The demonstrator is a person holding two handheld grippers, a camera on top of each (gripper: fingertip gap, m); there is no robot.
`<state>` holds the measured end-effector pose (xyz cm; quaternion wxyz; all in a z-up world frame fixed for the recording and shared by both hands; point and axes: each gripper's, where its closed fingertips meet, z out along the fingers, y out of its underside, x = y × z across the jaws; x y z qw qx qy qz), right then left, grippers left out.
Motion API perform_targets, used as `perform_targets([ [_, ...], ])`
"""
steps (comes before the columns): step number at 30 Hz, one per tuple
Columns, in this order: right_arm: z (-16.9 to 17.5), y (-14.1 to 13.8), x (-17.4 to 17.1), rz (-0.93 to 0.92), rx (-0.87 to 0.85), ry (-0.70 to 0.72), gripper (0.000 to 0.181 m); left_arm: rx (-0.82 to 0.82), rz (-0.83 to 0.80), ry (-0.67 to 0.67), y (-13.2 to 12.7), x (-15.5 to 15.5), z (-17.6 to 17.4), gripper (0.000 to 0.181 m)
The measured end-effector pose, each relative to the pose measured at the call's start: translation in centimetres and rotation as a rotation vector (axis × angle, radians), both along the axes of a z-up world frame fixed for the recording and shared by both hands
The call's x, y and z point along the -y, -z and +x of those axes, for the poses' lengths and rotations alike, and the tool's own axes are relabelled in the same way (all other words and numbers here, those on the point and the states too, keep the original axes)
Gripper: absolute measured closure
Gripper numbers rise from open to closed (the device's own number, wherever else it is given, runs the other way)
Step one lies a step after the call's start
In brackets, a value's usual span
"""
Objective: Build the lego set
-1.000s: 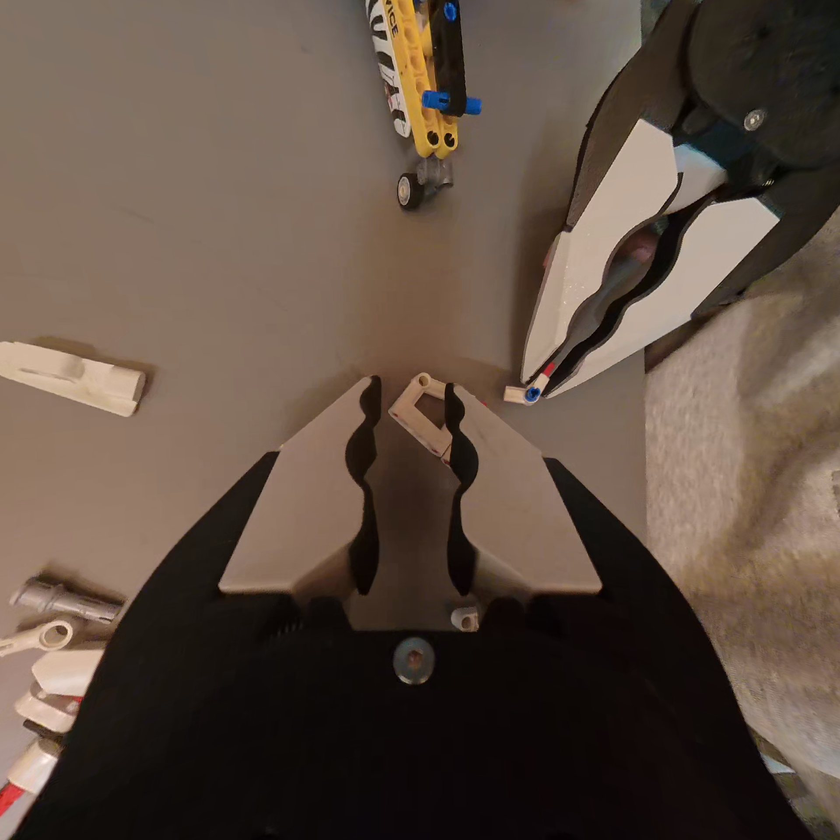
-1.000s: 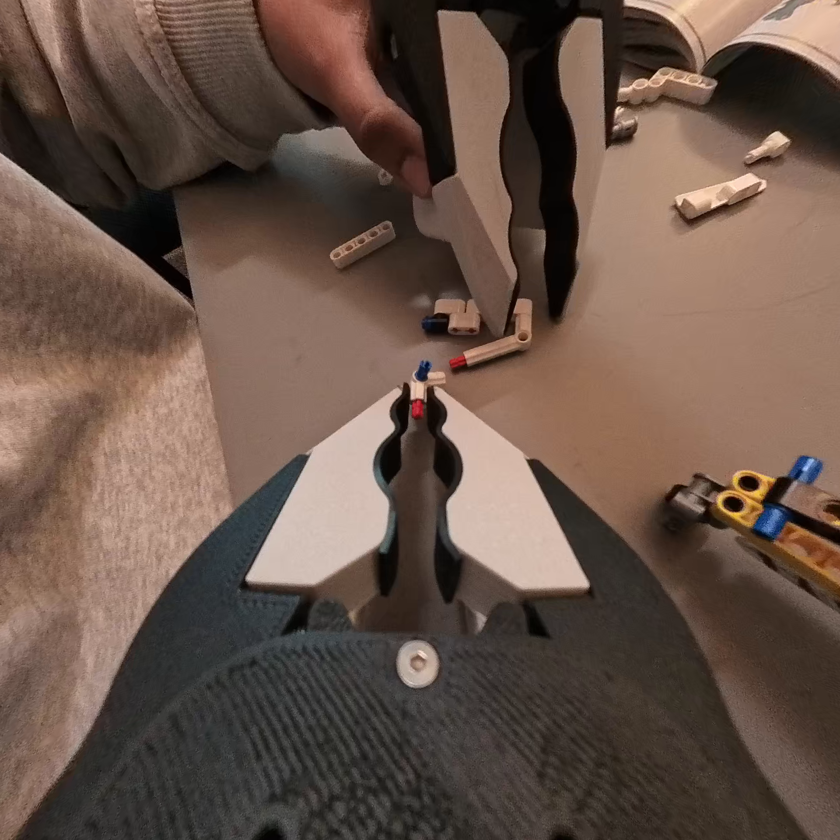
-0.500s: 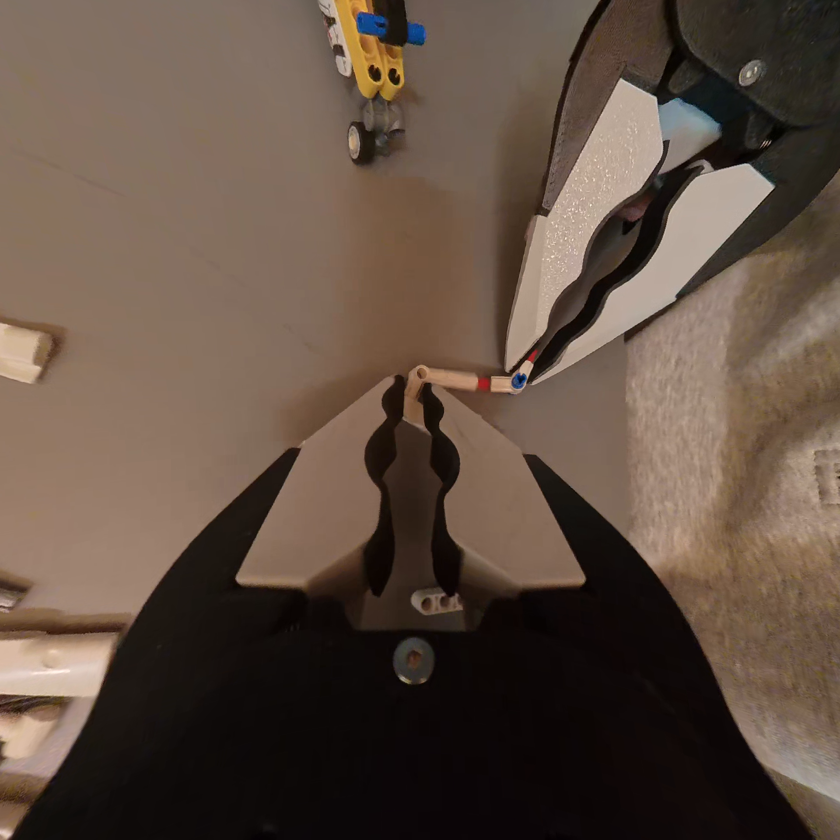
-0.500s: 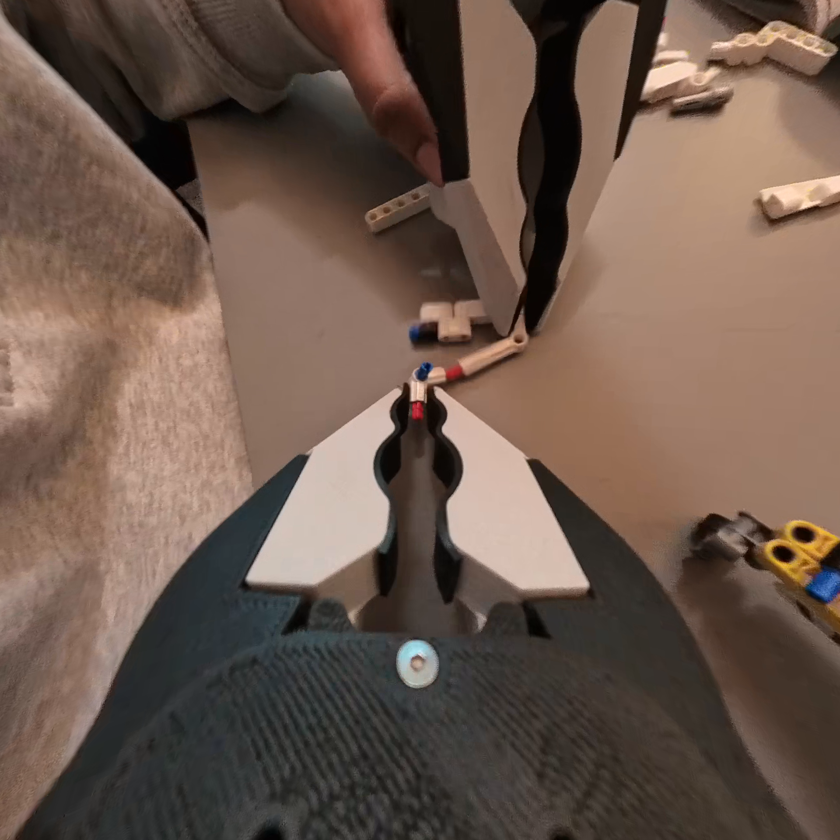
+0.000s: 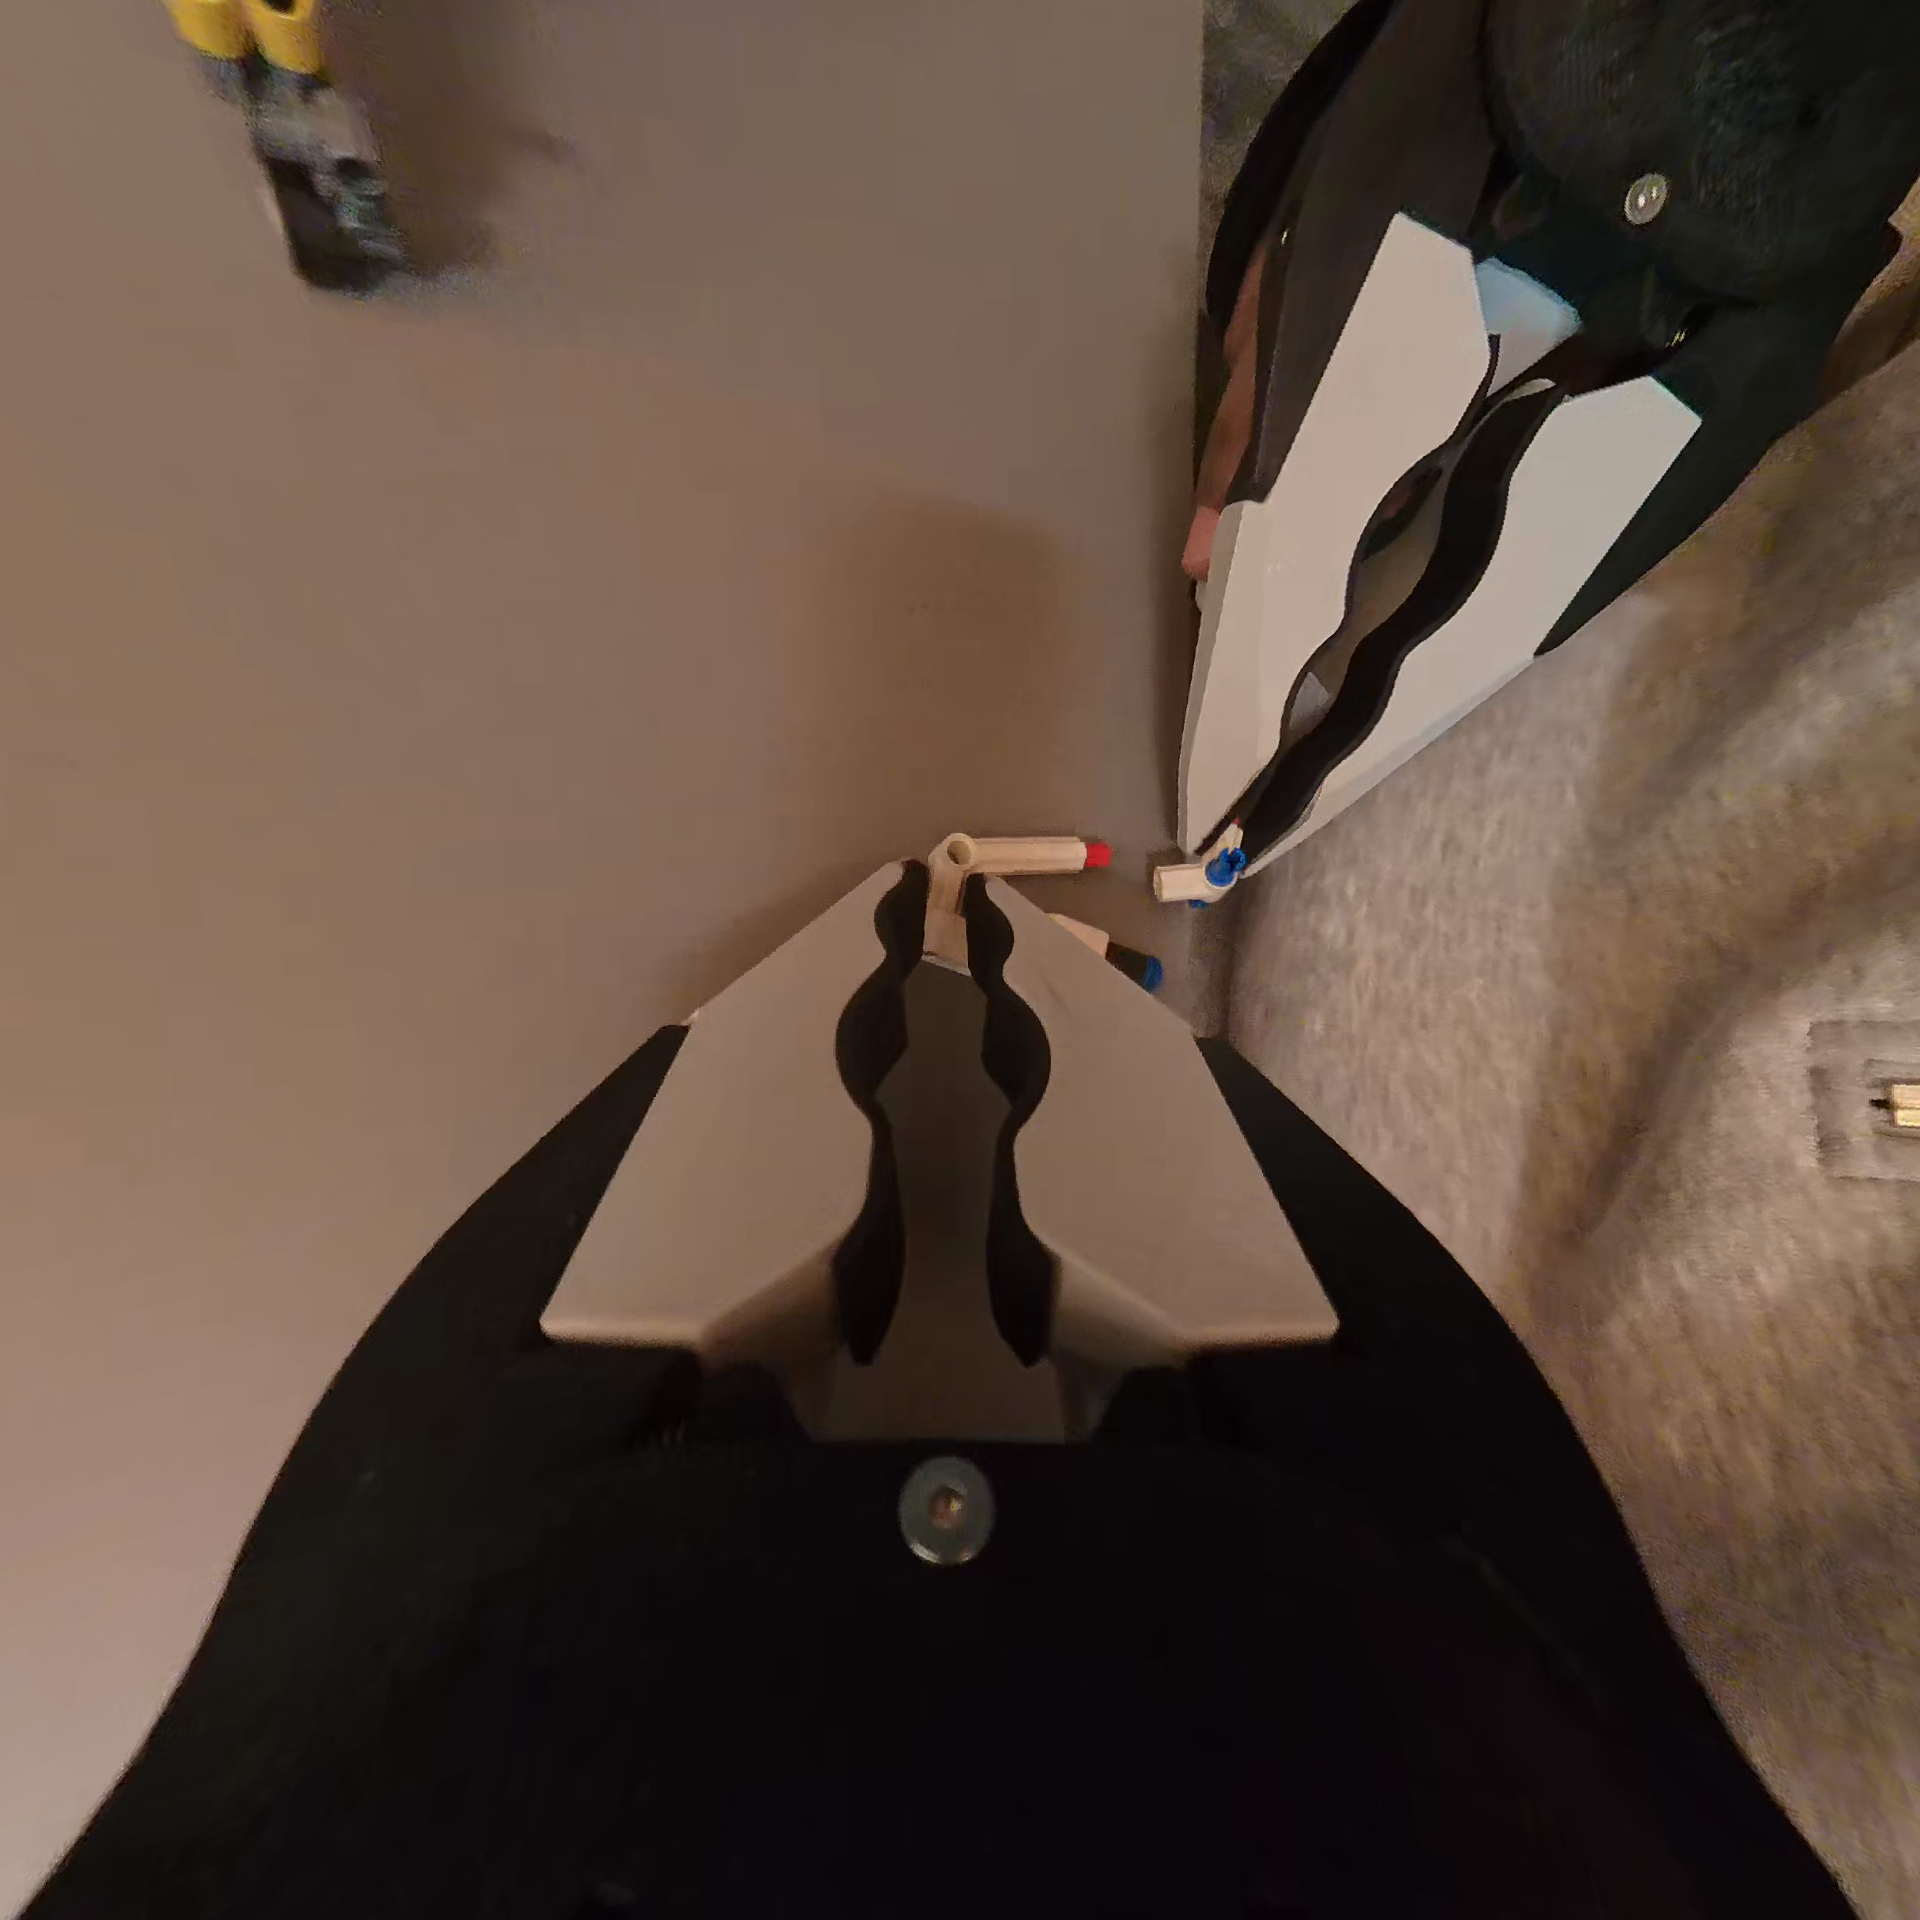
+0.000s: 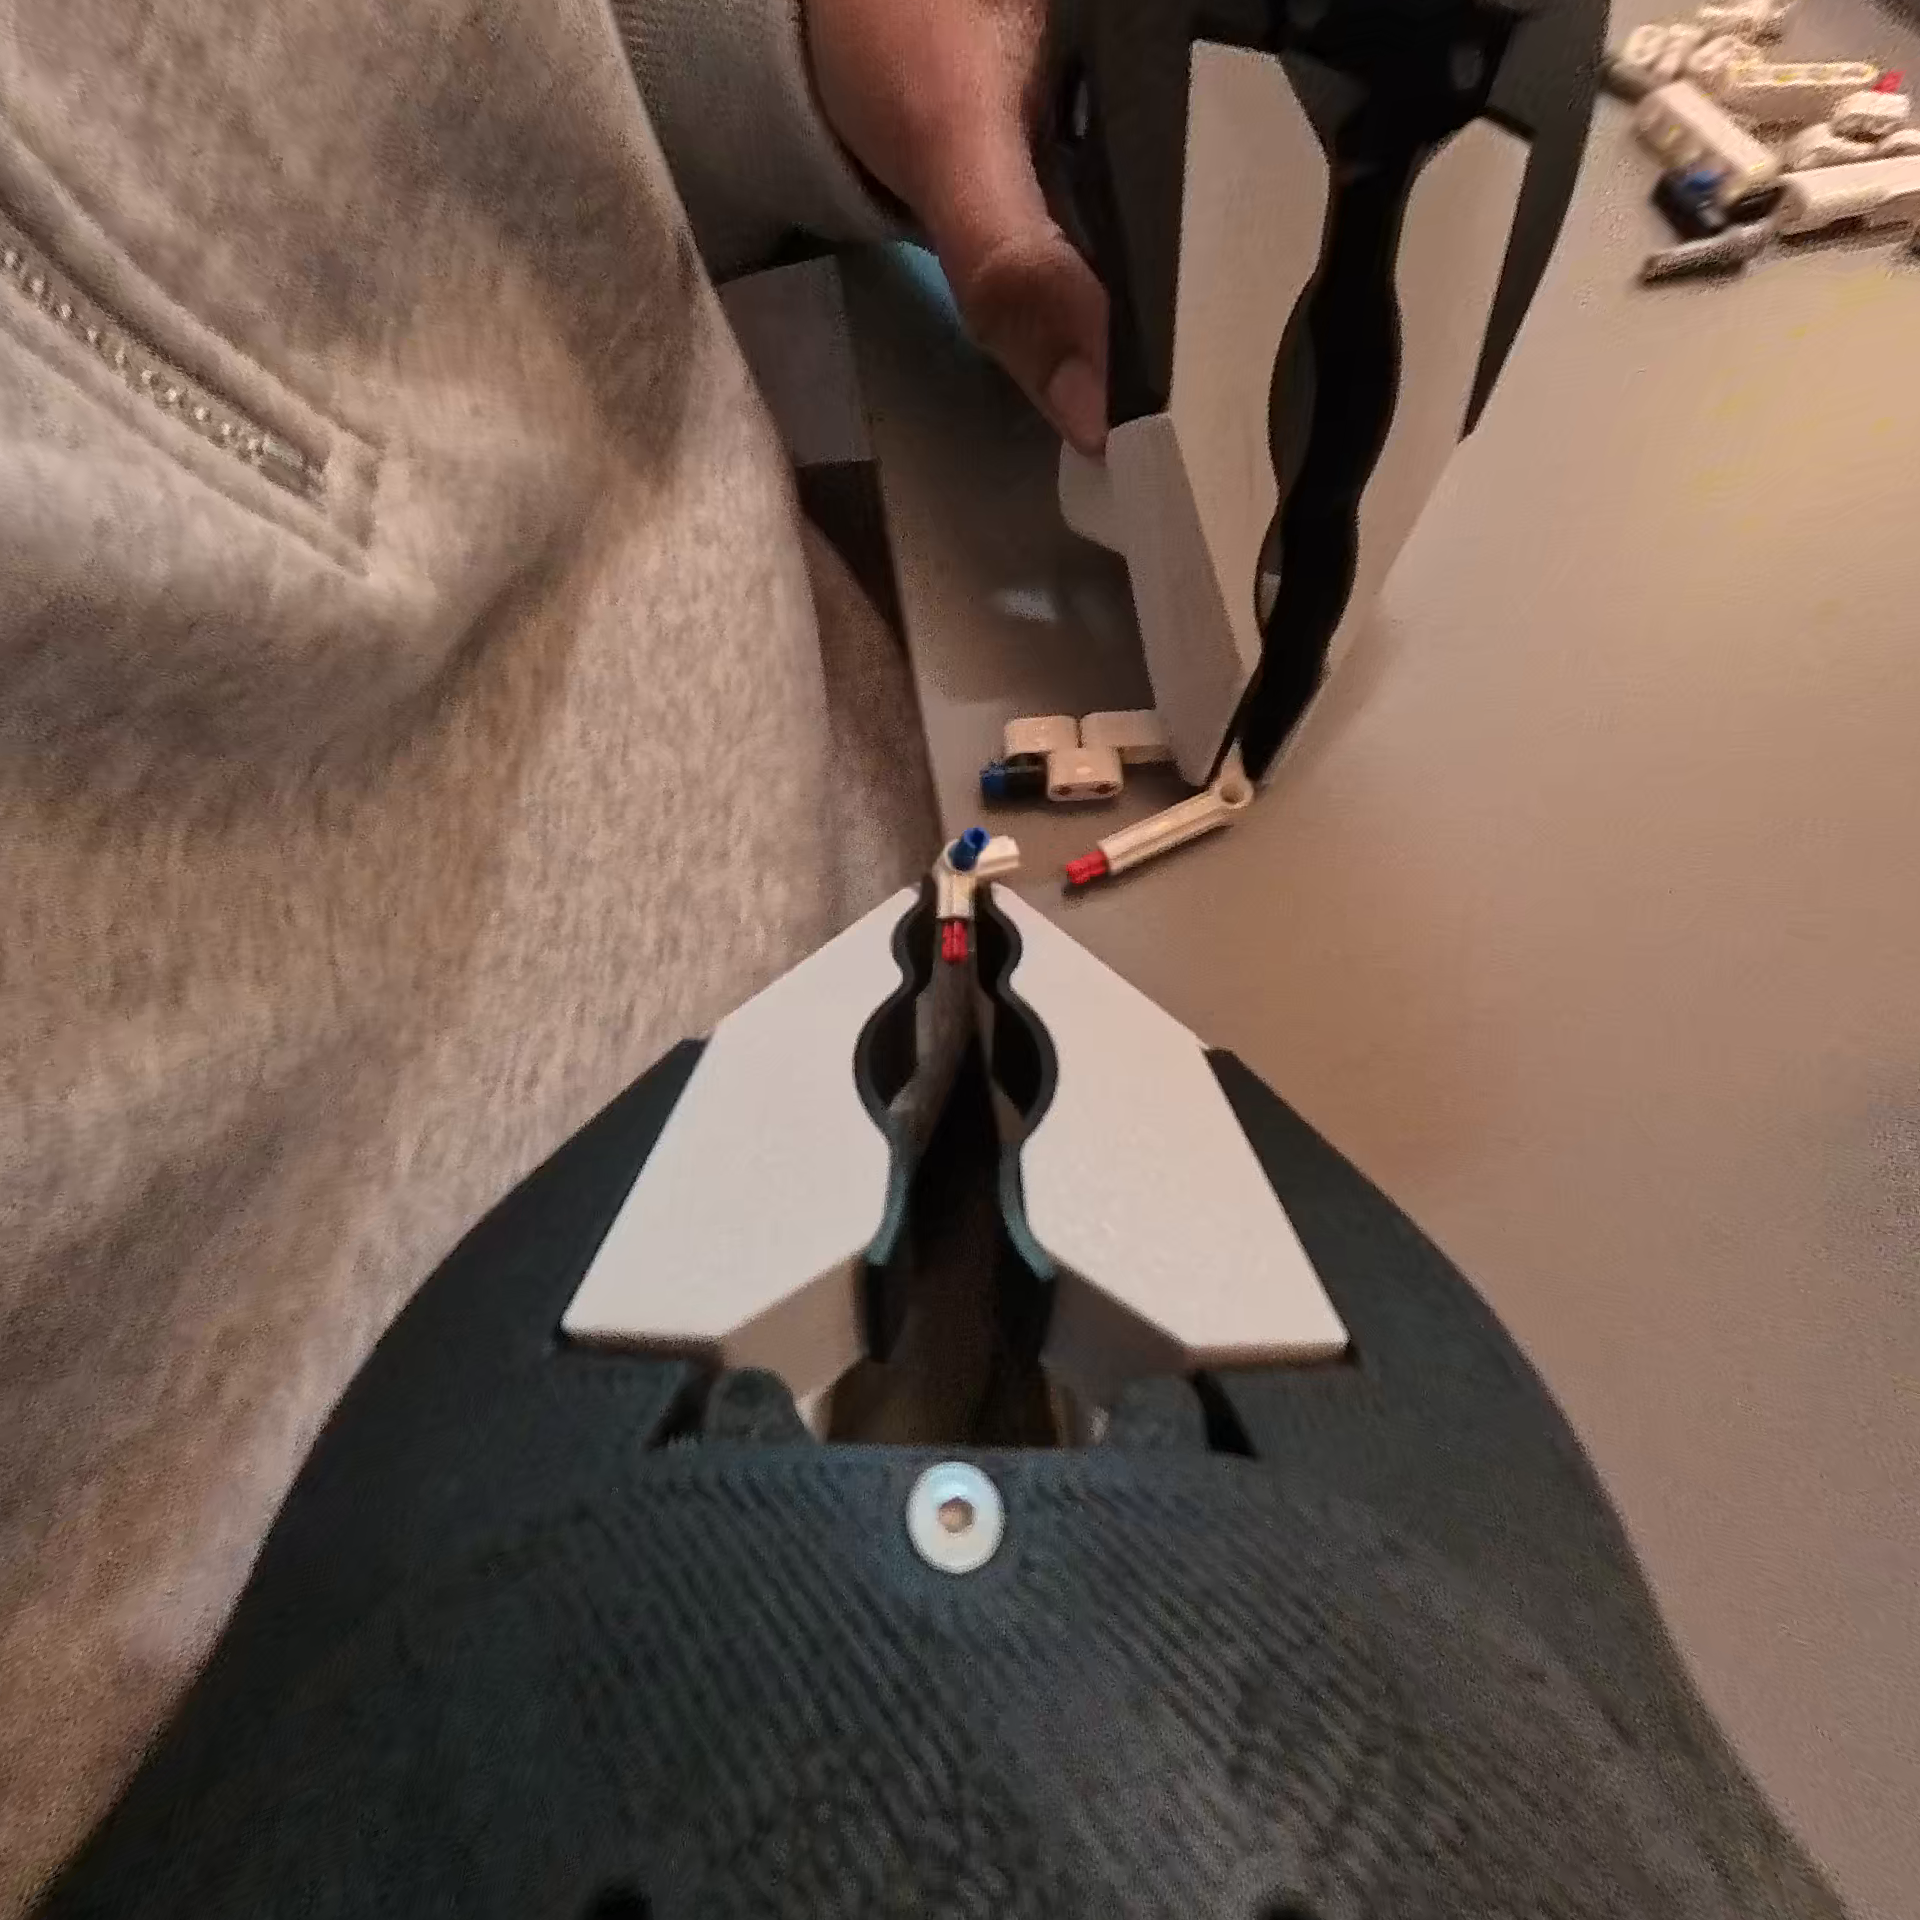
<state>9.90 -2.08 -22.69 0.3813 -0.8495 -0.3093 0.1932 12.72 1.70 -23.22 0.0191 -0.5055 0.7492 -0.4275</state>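
Observation:
My left gripper (image 5: pixel 940 896) is shut on a white angled connector (image 5: pixel 1013 854) with a red axle tip that points right. It also shows in the right wrist view (image 6: pixel 1153 831), low over the grey table (image 6: pixel 1558 935), under the left gripper (image 6: pixel 1242 771). My right gripper (image 6: pixel 961 902) is shut on a small white connector (image 6: pixel 987 857) with a blue pin and a red axle. In the left wrist view this small connector (image 5: pixel 1184 881) sits at the right gripper's tips (image 5: pixel 1231 844), a short gap from the red tip.
A white piece with a blue pin (image 6: pixel 1070 758) lies by the table edge, also showing in the left wrist view (image 5: pixel 1132 961). The yellow assembly with a grey wheel (image 5: pixel 322 208) lies far off. Several loose pieces (image 6: pixel 1766 135) lie at the back. A grey sweater (image 6: pixel 312 623) borders the table. My right fingertips sit around 5 centimeters from my left ones.
My left gripper closed on the angled connector. Its red tip met the right gripper's small connector half a second ago; now a short gap separates them. Both views have shifted toward the table edge.

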Motion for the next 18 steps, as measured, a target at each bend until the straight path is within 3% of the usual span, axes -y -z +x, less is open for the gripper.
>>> perform_targets([
  [7, 0.2, 1.0, 3.0, 0.093, 0.089, 0.025, 0.175, 0.030, 0.051, -0.030, 0.0, 2.5, -0.8, 0.174],
  [18, 0.3, 0.5, 2.9, 0.211, 0.052, 0.040, 0.175, -0.007, 0.065, 0.049, 0.0, 3.5, -0.9, 0.174],
])
